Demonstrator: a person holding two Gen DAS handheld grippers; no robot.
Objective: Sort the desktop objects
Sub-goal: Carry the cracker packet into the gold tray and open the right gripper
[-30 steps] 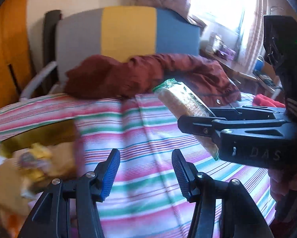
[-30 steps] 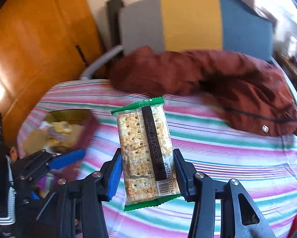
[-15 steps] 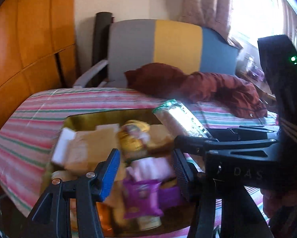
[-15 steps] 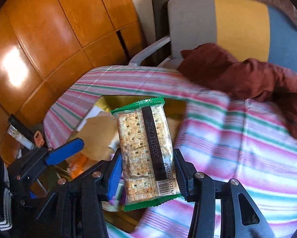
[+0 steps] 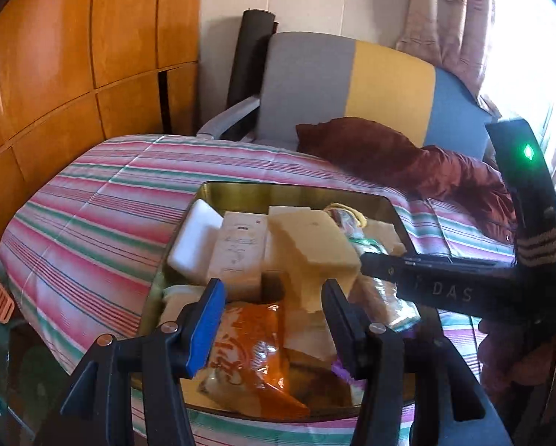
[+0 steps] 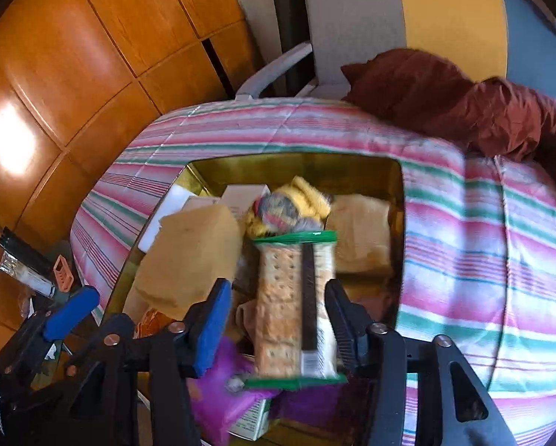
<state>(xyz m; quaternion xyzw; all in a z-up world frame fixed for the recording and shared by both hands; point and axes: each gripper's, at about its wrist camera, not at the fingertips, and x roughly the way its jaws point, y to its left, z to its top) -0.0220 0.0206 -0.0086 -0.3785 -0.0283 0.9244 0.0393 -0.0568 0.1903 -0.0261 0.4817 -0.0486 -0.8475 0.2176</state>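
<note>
At centre frame the right claw (image 6: 278, 319) hangs spread around the blurred cracker packet (image 6: 296, 308) over the gold tin (image 6: 296, 167); left claw (image 5: 274, 316) gapes wide, holding nothing.

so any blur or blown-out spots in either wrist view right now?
Left wrist view: the window at top right is blown out white; the tin is sharp. Right wrist view: the cracker packet is motion-smeared, with a glare patch on the wood panel.
</note>
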